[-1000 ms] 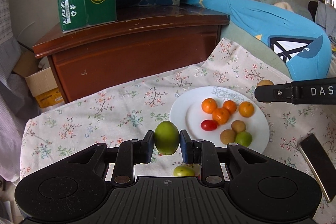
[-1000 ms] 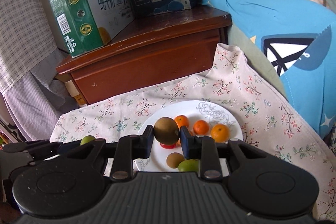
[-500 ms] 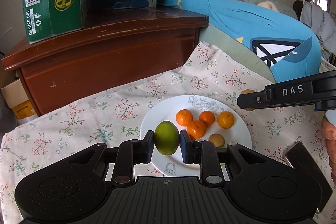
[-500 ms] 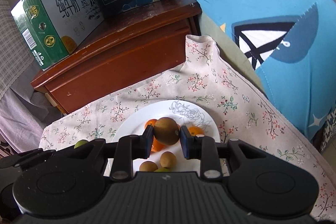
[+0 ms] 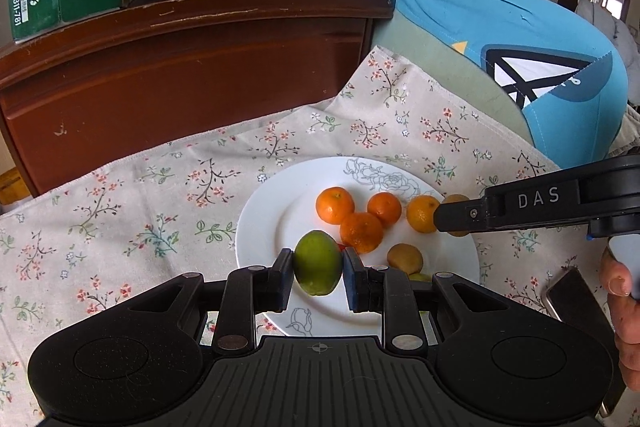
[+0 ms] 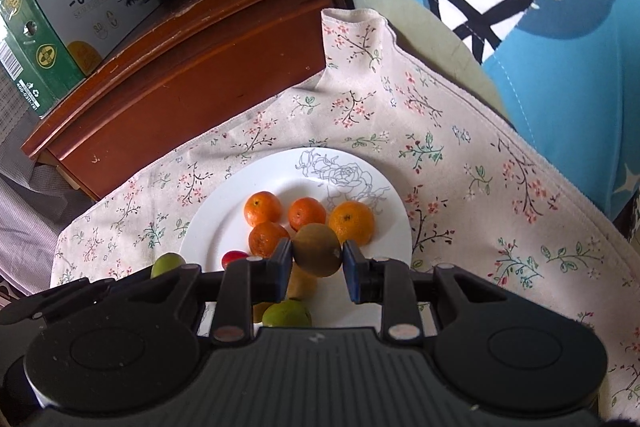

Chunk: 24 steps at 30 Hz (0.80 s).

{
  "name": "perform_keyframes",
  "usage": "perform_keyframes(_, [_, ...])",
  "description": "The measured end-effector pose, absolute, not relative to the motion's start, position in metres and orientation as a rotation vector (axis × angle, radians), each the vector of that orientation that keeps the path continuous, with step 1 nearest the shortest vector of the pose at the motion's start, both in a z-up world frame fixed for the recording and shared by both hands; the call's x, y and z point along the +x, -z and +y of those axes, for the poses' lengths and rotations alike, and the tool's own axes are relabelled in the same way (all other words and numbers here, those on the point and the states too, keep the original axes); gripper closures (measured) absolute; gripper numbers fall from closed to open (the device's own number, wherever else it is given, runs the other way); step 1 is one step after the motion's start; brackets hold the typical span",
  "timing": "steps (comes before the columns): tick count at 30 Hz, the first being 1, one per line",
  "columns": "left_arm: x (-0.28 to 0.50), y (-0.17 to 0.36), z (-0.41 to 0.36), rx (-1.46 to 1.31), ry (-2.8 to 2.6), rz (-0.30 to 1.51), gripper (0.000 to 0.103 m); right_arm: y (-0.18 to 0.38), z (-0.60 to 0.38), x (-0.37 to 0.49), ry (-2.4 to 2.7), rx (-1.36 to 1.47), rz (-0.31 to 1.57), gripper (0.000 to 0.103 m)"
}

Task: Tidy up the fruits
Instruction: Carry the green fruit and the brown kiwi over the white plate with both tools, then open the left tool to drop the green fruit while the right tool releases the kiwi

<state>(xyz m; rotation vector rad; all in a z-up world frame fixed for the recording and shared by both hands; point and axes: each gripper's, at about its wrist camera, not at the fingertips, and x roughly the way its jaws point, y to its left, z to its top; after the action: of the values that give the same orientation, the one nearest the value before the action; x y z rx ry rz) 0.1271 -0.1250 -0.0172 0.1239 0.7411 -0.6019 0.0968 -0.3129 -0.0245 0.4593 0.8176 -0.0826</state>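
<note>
Both grippers have travelled toward the plate (image 5: 280,219) and dipped lower than they were a second back, so the plate now fills far more of each view and the dresser (image 5: 180,67) has slid up and away.

On the left, the left gripper (image 5: 318,273) is clamped narrow on a green fruit (image 5: 318,263), which earlier hung over the bare cloth (image 5: 120,195) and now hangs over the near left part of the plate. Whether it touches the plate cannot be told. Past it sit four oranges (image 5: 335,205), a small red fruit mostly hidden, and a brown fruit (image 5: 405,258).

Further right, the right gripper (image 6: 318,261) is pinched shut on a brown kiwi-like fruit (image 6: 318,249), now over the near middle of the plate, just in front of the oranges. Another green fruit (image 6: 287,313) lies at the plate's near edge under the gripper.

Judged from this, both carries are close to done: each fruit is over the plate and what remains is lowering and letting go. The right one has little free room among the oranges, so a nudge could set them rolling.
</note>
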Motion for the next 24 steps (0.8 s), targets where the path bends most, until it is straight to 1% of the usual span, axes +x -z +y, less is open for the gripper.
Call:
perform_keyframes(5, [0.13,0.02,-0.13,0.105,0.619,0.746,0.079,0.031,-0.316,0.102,0.107,0.475,0.821,0.075])
perform_keyframes(6, [0.13,0.019,-0.13,0.102,0.613,0.738,0.077,0.031,-0.317,0.102,0.107,0.484,0.82,0.072])
perform_keyframes(8, [0.13,0.018,-0.131,0.095,0.607,0.745,0.077,0.032,-0.319,0.103,0.11,0.501,0.816,0.072])
perform_keyframes(9, [0.131,0.017,-0.13,0.09,0.603,0.749,0.073,0.031,-0.319,0.103,0.107,0.502,0.812,0.072])
perform_keyframes(10, [0.131,0.016,-0.129,0.082,0.593,0.751,0.067,0.031,-0.319,0.102,0.104,0.5,0.808,0.072])
perform_keyframes(12, [0.131,0.011,-0.126,0.075,0.577,0.74,0.059,0.029,-0.319,0.102,0.096,0.502,0.799,0.07])
perform_keyframes(14, [0.13,0.005,-0.123,0.074,0.562,0.724,0.055,0.027,-0.318,0.102,0.085,0.507,0.789,0.068])
perform_keyframes(16, [0.13,0.0,-0.119,0.071,0.542,0.721,0.045,0.025,-0.316,0.101,0.079,0.498,0.78,0.065])
perform_keyframes(18, [0.13,-0.005,-0.115,0.075,0.517,0.72,0.039,0.023,-0.313,0.101,0.061,0.488,0.775,0.063])
perform_keyframes(24, [0.126,-0.011,-0.098,0.117,0.468,0.735,0.039,0.021,-0.303,0.099,0.007,0.474,0.781,0.063])
